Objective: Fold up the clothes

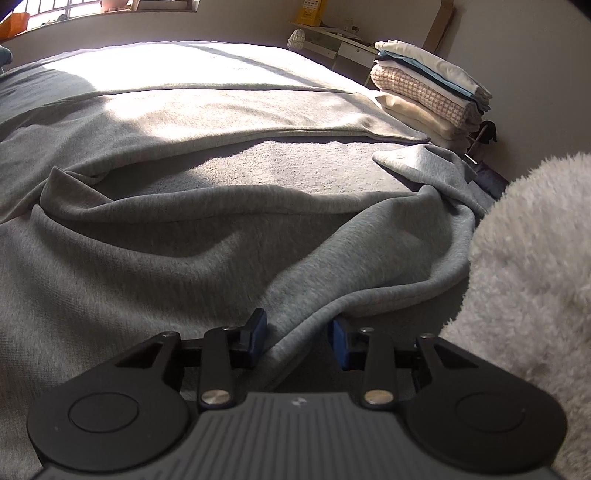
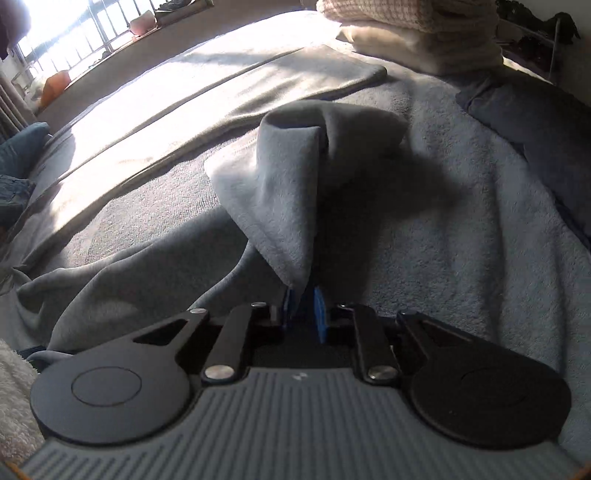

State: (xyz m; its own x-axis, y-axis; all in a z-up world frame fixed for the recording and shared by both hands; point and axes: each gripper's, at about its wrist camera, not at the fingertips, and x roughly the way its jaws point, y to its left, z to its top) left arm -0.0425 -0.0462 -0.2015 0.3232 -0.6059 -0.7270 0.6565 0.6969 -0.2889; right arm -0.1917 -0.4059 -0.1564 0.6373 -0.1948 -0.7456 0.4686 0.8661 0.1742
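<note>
A grey sweatshirt-like garment [image 1: 184, 240] lies rumpled across the bed. In the left wrist view a raised fold of it runs in between the blue pads [image 1: 258, 334], and my left gripper [image 1: 299, 339] is shut on that fold near the bed's front edge. In the right wrist view a corner of the same grey garment [image 2: 291, 177], fleecy side out, stands up like a tent just ahead of my right gripper [image 2: 304, 310]. Its lower tip rests against the left pad [image 2: 289, 304]. A narrow gap shows between the pads, which do not press on the cloth.
A stack of folded clothes [image 1: 424, 92] sits at the bed's far right corner, also at the top of the right wrist view as folded clothes [image 2: 406, 33]. A beige blanket [image 1: 221, 107] covers the bed. A fluffy white sleeve [image 1: 535, 277] is at right. Dark blue cloth [image 2: 535, 122] lies beyond.
</note>
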